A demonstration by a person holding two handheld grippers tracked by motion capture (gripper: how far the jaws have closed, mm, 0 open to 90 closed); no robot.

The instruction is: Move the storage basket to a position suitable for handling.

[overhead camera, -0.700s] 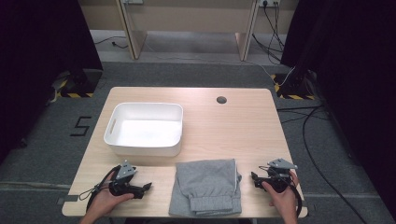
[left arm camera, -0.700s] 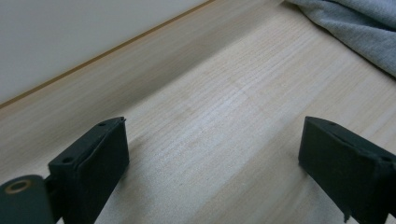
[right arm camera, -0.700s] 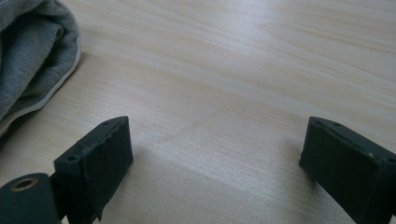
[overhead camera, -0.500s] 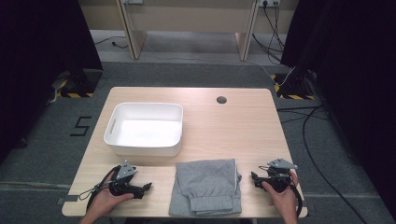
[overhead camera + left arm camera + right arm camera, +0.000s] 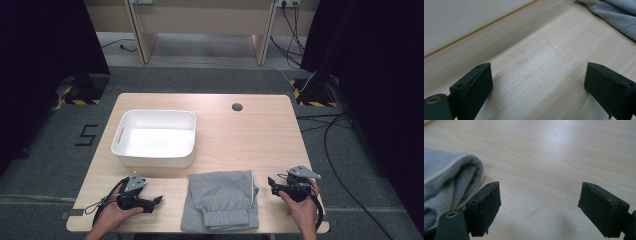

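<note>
The folded grey fleece garment [image 5: 221, 200] lies at the near edge of the light wooden table [image 5: 260, 140]. Left of it, the left gripper [image 5: 156, 200] is held open and empty. A white rectangular plastic tub [image 5: 156, 139] stands behind. At right, the right gripper [image 5: 271, 182] is likewise spread wide, empty. A black "5" [image 5: 88, 135] is marked on the floor.

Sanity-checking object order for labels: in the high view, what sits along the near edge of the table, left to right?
left gripper → folded grey garment → right gripper. Both grippers are open and apart from the garment. The white bin sits farther back, not in this row.
</note>
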